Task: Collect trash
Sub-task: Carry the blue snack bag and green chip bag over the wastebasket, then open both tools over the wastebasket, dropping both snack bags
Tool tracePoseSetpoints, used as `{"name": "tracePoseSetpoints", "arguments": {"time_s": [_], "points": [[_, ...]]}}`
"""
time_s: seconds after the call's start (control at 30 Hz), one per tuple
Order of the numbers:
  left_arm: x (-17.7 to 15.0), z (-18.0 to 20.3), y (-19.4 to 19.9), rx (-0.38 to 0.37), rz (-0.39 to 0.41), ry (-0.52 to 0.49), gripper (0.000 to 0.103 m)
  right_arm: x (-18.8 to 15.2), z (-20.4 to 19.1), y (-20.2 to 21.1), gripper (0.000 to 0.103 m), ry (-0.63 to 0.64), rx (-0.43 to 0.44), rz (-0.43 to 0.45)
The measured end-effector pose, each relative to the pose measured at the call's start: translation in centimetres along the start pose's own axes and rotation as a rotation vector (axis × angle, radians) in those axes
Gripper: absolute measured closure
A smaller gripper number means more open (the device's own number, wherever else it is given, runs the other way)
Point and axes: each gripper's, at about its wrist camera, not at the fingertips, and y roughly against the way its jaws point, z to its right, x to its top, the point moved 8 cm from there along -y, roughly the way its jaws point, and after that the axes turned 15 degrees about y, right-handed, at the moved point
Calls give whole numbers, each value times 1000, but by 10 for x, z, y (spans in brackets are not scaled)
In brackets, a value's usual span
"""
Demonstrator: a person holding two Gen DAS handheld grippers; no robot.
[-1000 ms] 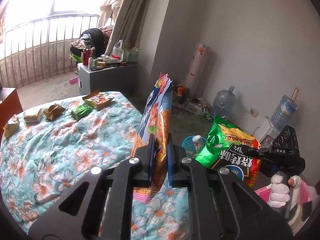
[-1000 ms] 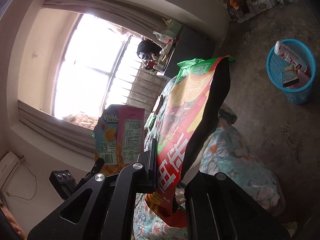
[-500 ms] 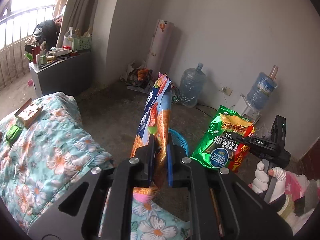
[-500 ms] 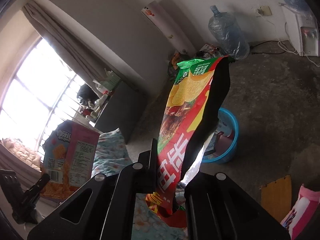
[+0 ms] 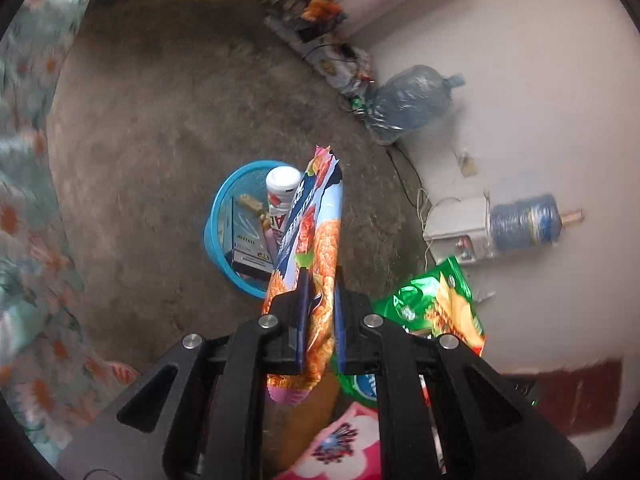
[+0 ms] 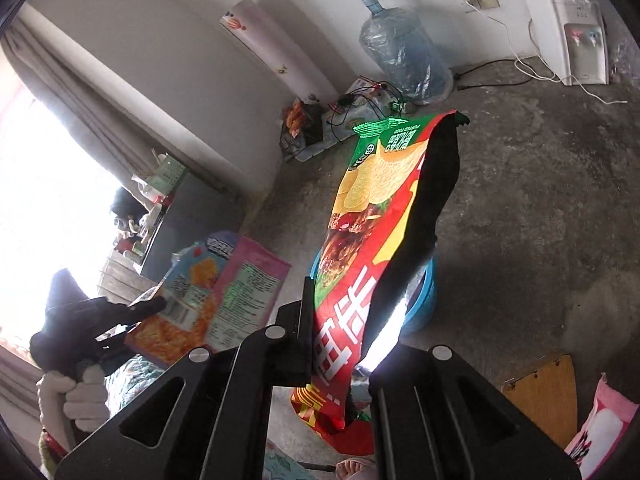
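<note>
My left gripper [image 5: 319, 308] is shut on an orange and blue snack bag [image 5: 310, 240] and holds it above the floor, just over the right rim of a blue trash basket [image 5: 218, 216]. The basket holds a white bottle [image 5: 282, 188] and a dark box [image 5: 248, 236]. My right gripper [image 6: 344, 344] is shut on a red and green chip bag [image 6: 372, 248], which hides most of the blue basket [image 6: 424, 300] behind it. The chip bag [image 5: 436, 308] shows at lower right in the left wrist view. The left gripper [image 6: 120, 312] with its bag [image 6: 216, 292] shows at left in the right wrist view.
A flowered bed cover [image 5: 28, 200] runs along the left. Water jugs [image 5: 408, 100] [image 6: 404, 56], a white dispenser [image 6: 576, 32], cables and a rolled mat [image 6: 276, 48] line the wall. A wooden board [image 6: 540, 396] lies on the concrete floor at lower right.
Both grippers swung away from the bed toward the floor. The left one tilted down, so the blue basket now lies right under its snack bag. Both grips are unchanged.
</note>
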Motion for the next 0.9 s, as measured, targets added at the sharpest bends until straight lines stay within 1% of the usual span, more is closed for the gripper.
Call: {"name": "tracePoseSetpoints", "arguments": {"time_s": [0.07,0.2,0.23,0.3,0.33,0.4,0.47,0.53,0.57,0.6,0.63,0.67,0.73,0.8,0.9], "points": [[9,-10,-24,31,14,68,94,1,10,-1,97,-13,-3,2],[16,-39,-73,55,-35,295,94,-1,29,11,97,-64,-1,28],[17,-44,-84,58,-41,335,94,1,35,12,97,-81,3,37],[17,-52,-102,82,-37,381,94,3,40,16,97,-101,8,51],[18,-54,-111,79,-39,405,94,4,43,18,97,-111,9,59],[21,-61,-128,62,-53,466,94,5,50,18,97,-128,12,68],[27,-67,-147,24,-63,547,93,6,55,18,97,-146,18,72],[32,-70,-165,-57,-69,629,92,7,59,18,97,-156,15,78],[29,-73,-175,-53,-91,643,89,8,61,18,97,-157,16,79],[25,-77,-181,-31,-103,655,85,8,63,17,97,-159,16,79],[22,-80,-185,-16,-110,658,77,7,63,16,97,-161,18,78],[19,-80,-187,-5,-123,648,72,6,63,15,97,-163,20,74],[15,-77,-186,9,-138,611,58,4,62,11,97,-167,30,65],[14,-71,-180,32,-142,563,55,2,59,8,97,-161,29,57],[16,-56,-159,45,-143,494,55,4,52,6,97,-119,4,53]]}}
